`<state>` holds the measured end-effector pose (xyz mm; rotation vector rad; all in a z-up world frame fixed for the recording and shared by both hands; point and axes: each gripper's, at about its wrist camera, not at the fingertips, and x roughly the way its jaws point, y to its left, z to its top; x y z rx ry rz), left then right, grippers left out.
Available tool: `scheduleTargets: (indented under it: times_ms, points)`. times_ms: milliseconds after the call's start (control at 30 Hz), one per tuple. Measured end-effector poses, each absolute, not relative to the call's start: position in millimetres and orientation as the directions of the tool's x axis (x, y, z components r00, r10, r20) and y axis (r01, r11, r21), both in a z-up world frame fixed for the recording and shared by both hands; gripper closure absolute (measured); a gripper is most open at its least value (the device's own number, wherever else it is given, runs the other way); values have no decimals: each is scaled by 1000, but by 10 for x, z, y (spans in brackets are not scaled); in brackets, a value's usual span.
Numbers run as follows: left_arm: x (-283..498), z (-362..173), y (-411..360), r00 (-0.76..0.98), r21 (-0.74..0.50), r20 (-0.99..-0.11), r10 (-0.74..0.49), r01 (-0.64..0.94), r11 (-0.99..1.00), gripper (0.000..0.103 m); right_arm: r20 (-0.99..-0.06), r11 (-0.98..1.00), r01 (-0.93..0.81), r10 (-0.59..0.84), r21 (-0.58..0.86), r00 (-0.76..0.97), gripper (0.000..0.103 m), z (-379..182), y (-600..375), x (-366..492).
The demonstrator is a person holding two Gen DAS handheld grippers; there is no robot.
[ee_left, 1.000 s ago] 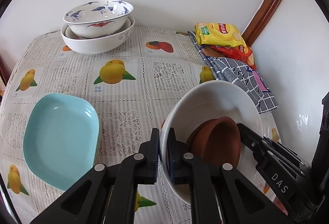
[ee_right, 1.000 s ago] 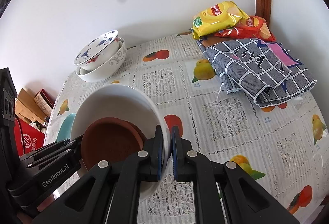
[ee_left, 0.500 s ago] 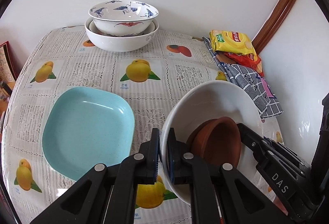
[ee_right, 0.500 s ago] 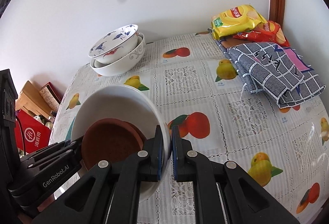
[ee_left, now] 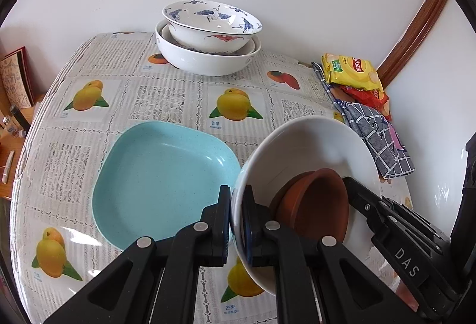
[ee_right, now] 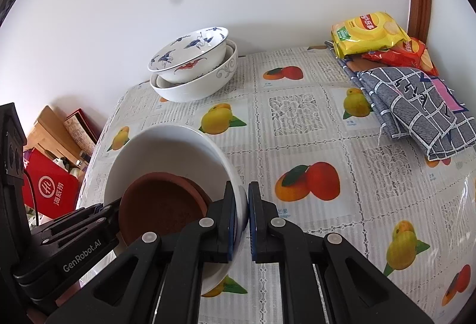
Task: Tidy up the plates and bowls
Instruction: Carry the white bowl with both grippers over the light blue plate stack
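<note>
Both grippers hold one white bowl (ee_left: 309, 145) above the table, with small brown dishes (ee_left: 318, 205) stacked inside. My left gripper (ee_left: 236, 220) is shut on its left rim. My right gripper (ee_right: 241, 214) is shut on its right rim; the bowl (ee_right: 166, 151) and brown dishes (ee_right: 160, 205) show there too. A light blue square plate (ee_left: 160, 178) lies on the table just left of the held bowl. A blue-patterned bowl (ee_left: 211, 23) sits nested in a larger white bowl (ee_left: 205, 59) at the back; the pair also shows in the right wrist view (ee_right: 193, 68).
The table carries a fruit-print cloth (ee_left: 166, 98). Yellow and red snack bags (ee_right: 366, 32) and a folded grey checked cloth (ee_right: 416, 103) lie at the back right by the wall. Boxes and a red bag (ee_right: 53, 190) stand beyond the table's left edge.
Both grippers have carried the white bowl leftward and toward the stacked bowls; the blue plate and the stack now sit nearer the middle of the left wrist view. Both grips are unchanged.
</note>
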<state>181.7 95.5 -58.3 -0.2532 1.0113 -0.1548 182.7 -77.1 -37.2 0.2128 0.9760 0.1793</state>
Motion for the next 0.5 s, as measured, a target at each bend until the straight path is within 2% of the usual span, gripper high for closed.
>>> scheduleTargets:
  times_ms: [500]
  points:
    - [1782,-599,1347,536,-295,-811,-234,-29,955,95,-800,965,-97,258,245,542,95,-336,-379,1877]
